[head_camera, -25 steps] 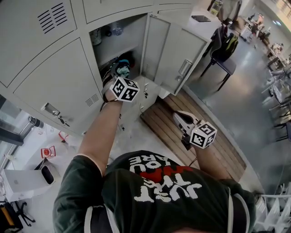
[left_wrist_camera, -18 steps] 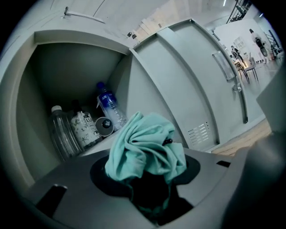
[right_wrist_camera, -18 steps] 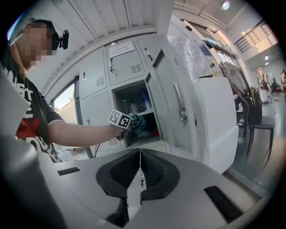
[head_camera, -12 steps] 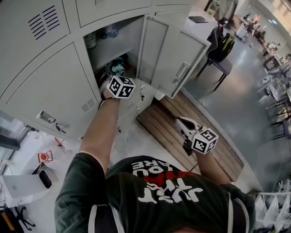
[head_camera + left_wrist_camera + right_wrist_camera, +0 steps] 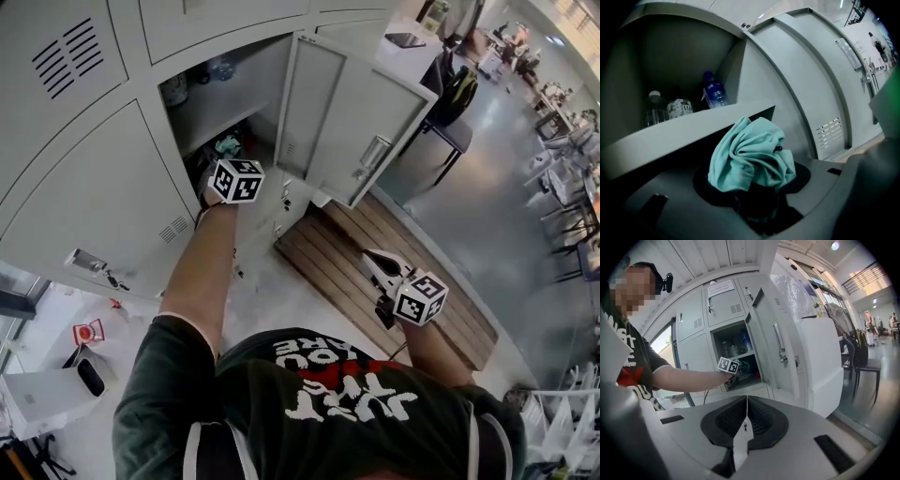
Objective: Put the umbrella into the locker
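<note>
My left gripper is clamped on the crumpled teal fabric umbrella, holding it at the mouth of the open grey metal locker, upper middle of the head view, just below the inner shelf that carries clear plastic bottles. My right gripper hangs at lower right, jaws pressed together on nothing

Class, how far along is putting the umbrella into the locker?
Done: the grey metal locker door stands open. In hand: the left gripper is shut on the folded teal fabric umbrella at the opening below the shelf. Left: set it inside, release, withdraw. The right gripper is shut, empty.
</note>
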{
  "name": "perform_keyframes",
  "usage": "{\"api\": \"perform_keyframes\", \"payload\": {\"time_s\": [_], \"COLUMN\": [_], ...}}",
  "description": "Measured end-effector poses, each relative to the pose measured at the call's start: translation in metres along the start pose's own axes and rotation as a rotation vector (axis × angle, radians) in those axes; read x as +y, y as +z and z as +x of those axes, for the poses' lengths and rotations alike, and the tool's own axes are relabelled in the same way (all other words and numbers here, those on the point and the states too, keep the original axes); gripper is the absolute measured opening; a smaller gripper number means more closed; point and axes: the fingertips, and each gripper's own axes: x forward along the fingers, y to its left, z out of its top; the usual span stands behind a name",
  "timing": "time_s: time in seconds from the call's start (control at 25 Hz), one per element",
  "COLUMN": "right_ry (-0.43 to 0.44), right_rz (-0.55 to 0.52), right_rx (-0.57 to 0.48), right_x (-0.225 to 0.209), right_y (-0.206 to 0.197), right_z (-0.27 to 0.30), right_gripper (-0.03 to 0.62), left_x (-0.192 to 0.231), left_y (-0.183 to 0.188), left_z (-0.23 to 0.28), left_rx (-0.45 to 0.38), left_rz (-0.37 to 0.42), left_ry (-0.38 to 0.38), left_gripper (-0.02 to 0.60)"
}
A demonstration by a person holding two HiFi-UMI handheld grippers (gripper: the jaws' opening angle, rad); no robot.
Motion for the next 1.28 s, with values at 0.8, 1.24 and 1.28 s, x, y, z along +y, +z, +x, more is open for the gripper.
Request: {"api": "perform_keyframes", "payload": {"time_s": [0.8,1.24,1.28], "right_ry": [0.030,0.028,0.028], "right_rz": [0.026,0.037,0.038], "right_rx": [0.007,-0.001,-0.002], "right_x": [-0.005,-0.008,-0.008], "right_y": [0.000,0.000,0.000], "right_z": [0.019,0.015,0.015], "right_gripper": [0.035,0.035,0.035], "left_x": [-0.022,-0.052,-0.052], "left_y": [-0.083,-0.120,-0.120], "left_z": [0.030,0.030,0.029], "left_rx": [0.315,0.506,0.504], "left_rz": [-0.226,-0.350,-0.351], "left_ry": [-0.105,-0.243,-0.247], "left_gripper": [0.284,0.426,0.433]}}
